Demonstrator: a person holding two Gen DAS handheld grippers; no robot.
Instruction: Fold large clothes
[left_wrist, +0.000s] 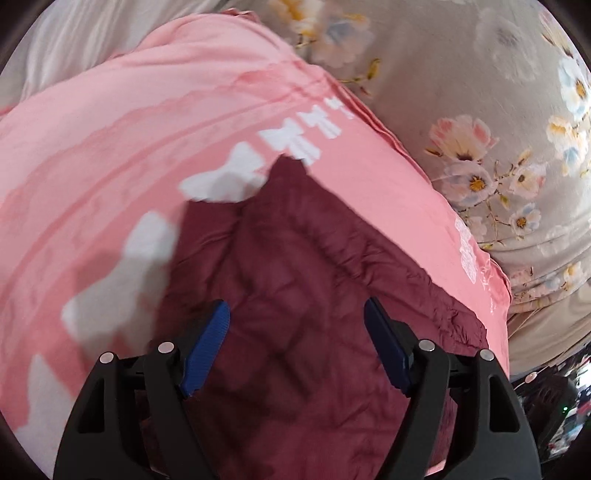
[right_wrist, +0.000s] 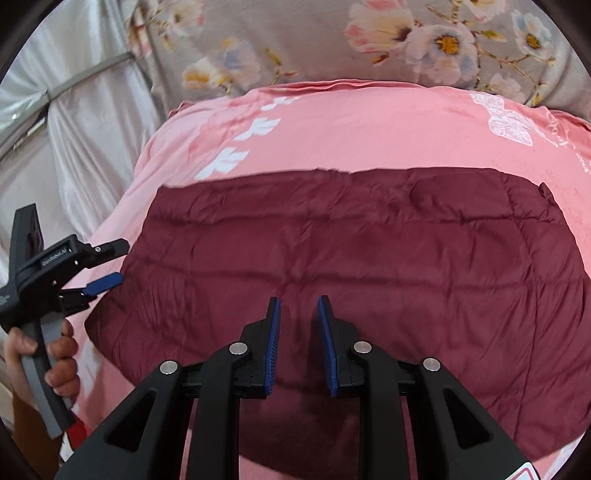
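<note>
- Maroon quilted padded garment (left_wrist: 295, 295) lies spread flat on a pink bedspread with white bow prints (left_wrist: 129, 129) in the left wrist view, its far corner touching a white bow; the left gripper (left_wrist: 297, 317) hovers over it with blue-padded jaws wide apart and nothing between them
- Right wrist view: the garment reaches toward the bedspread's far edge, beside a grey floral sheet (right_wrist: 314, 44); the right gripper (right_wrist: 298, 314) stands narrowly parted above it, gripping nothing; a hand (right_wrist: 55, 354) holds the left gripper at the garment's left edge
</note>
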